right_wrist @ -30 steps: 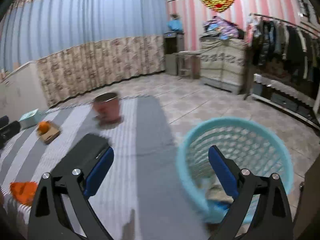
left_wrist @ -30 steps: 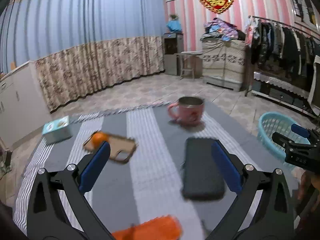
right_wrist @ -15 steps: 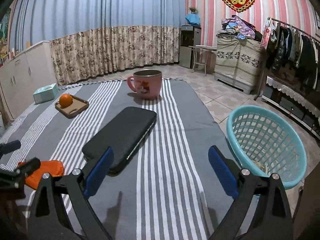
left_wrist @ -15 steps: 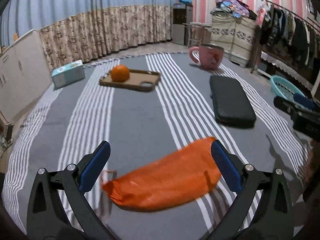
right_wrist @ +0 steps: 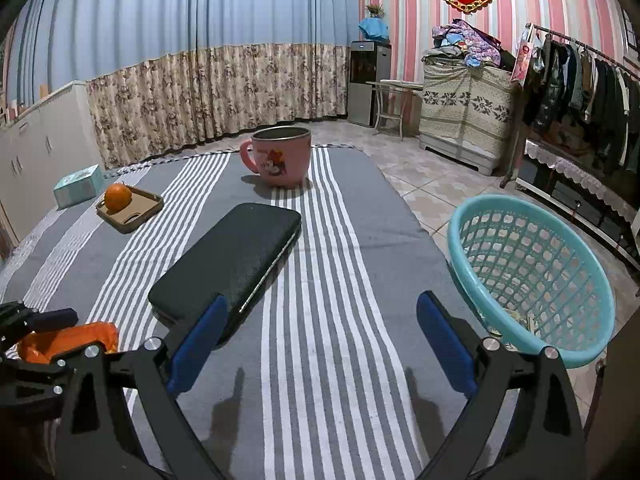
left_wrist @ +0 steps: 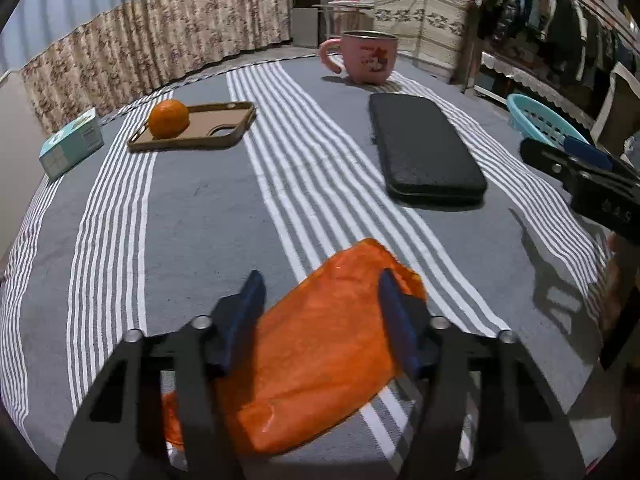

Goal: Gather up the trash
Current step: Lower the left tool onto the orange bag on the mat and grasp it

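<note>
An orange plastic wrapper (left_wrist: 320,344) lies on the striped grey cloth at the near edge. My left gripper (left_wrist: 322,320) straddles it, jaws partly closed, a finger at each side; whether they press it I cannot tell. The wrapper also shows at the left of the right wrist view (right_wrist: 68,340). My right gripper (right_wrist: 320,344) is open and empty above the cloth. A teal mesh basket (right_wrist: 532,276) stands on the floor just right of it, with some scraps at its bottom.
A black flat case (left_wrist: 424,152) lies mid-table. A pink mug (left_wrist: 366,56) stands at the far end. An orange (left_wrist: 169,119) sits in a brown phone case (left_wrist: 224,132). A teal box (left_wrist: 72,148) lies far left. A clothes rack stands at the right.
My left gripper has dropped down and forward onto the orange wrapper and its jaws have narrowed around it. The right gripper swung left from over the basket, then held still.
</note>
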{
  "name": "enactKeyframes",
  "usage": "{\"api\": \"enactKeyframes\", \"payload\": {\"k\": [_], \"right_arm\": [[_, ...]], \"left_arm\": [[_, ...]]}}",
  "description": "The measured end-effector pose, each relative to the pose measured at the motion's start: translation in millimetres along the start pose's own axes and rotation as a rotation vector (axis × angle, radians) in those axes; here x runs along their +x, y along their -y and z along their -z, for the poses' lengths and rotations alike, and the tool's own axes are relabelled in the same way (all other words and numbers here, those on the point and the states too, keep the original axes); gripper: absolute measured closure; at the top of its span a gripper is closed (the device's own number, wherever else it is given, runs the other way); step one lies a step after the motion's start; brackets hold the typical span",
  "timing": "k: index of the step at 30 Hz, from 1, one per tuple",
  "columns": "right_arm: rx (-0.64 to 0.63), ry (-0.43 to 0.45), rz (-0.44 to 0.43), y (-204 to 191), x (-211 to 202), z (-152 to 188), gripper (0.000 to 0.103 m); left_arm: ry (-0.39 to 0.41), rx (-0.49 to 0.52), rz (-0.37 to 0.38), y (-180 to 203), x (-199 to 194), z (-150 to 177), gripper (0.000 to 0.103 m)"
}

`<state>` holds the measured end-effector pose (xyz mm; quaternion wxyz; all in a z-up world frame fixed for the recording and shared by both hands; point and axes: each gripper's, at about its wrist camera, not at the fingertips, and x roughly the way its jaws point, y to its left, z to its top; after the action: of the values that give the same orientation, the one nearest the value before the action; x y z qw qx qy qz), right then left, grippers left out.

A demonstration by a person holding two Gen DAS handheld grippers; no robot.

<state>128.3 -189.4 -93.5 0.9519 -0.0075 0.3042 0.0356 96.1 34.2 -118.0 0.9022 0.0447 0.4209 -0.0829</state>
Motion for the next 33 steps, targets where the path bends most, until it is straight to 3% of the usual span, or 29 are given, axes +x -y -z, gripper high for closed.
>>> {"api": "enactKeyframes", "payload": {"k": [4, 5, 6, 7, 15, 24, 31, 32, 33], "right_arm": [[0.003, -0.004, 0.006, 0.8, 1.9, 1.1, 0.010], [0.004, -0.004, 0.008, 0.9, 2.1, 1.0, 0.010], [0.003, -0.004, 0.007, 1.0, 2.0, 0.9, 0.010], [0.001, -0.005, 0.007, 1.3, 1.9, 1.0, 0.010], [-0.040, -0.008, 0.017, -8.8, 5.1, -1.0, 0.010], [-0.059, 0.014, -0.003, -22.6, 3.4, -16.7, 0.010], [-0.061, 0.030, -0.011, -32.2, 4.0, -20.2, 0.010], [-0.057, 0.026, -0.009, -31.6, 4.7, -18.9, 0.010], [-0.055, 0.024, -0.008, -30.2, 4.7, -17.0, 0.010]], "left_arm": [[0.011, 0.015, 0.009, 3.7, -1.7, 0.1, 0.075], [0.012, 0.010, 0.013, 2.7, -2.0, -0.1, 0.083], [0.014, 0.001, 0.021, 0.5, -2.6, -0.6, 0.098], [0.012, -0.009, 0.037, -1.7, -2.7, -0.6, 0.103], [0.034, -0.015, 0.055, -5.3, -6.1, -7.1, 0.103], [0.134, -0.066, -0.024, -60.3, -24.3, -45.2, 0.103], [0.127, -0.072, 0.020, -67.0, -32.2, -38.7, 0.103], [0.112, -0.079, 0.046, -62.4, -28.9, -34.0, 0.096], [0.100, -0.088, 0.060, -59.2, -26.1, -30.0, 0.080]]}}
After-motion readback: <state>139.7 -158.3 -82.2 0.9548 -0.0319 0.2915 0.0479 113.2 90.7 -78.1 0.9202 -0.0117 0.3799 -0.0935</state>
